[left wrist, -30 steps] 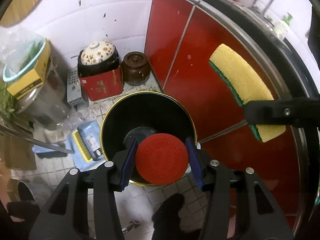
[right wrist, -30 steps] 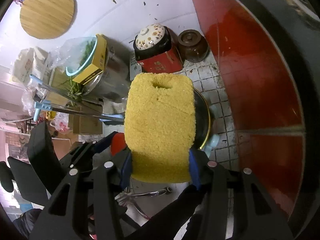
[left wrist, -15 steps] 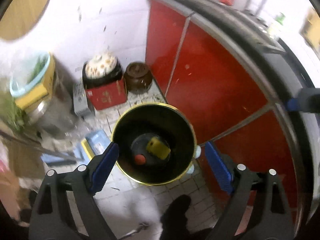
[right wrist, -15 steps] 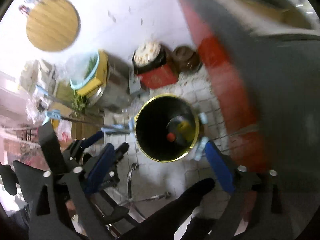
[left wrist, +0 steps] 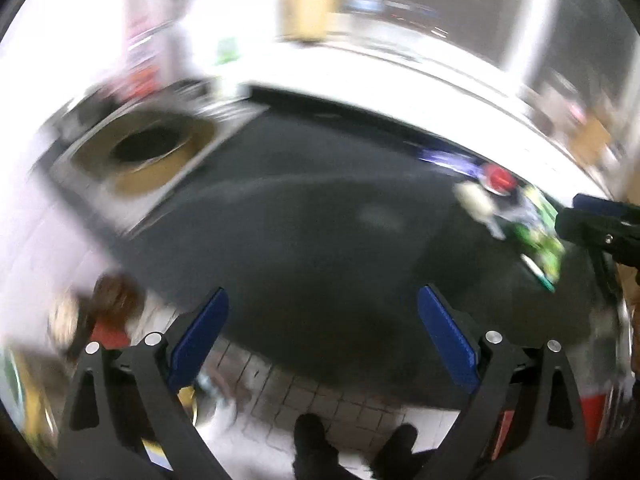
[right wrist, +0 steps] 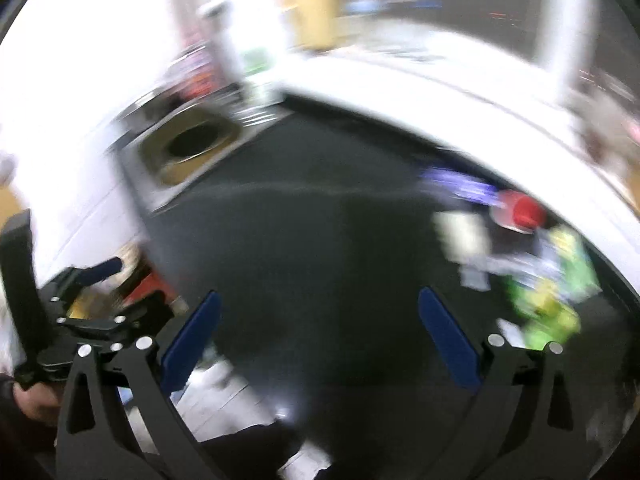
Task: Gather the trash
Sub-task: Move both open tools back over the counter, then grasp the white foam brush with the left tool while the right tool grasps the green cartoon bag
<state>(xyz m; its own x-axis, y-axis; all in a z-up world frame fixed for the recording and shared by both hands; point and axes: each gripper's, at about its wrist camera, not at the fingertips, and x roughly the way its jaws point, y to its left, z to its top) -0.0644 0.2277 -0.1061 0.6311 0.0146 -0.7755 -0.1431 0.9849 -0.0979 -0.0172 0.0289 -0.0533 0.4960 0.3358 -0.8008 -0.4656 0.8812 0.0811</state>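
Blurred trash pile w/ red lid and green wrappers sits far right on dark tabletop. Right hand-held gripper and left hand-held gripper both spread wide, empty. Sink far left.

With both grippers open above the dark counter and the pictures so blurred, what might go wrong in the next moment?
1. The views are smeared by fast motion, so the trash pile near the counter's right end is hard to tell apart; a grab may miss or catch several pieces.
2. The red cap lies close to the white back edge and might be pushed away.
3. The right gripper and left gripper aim at one region and may collide.
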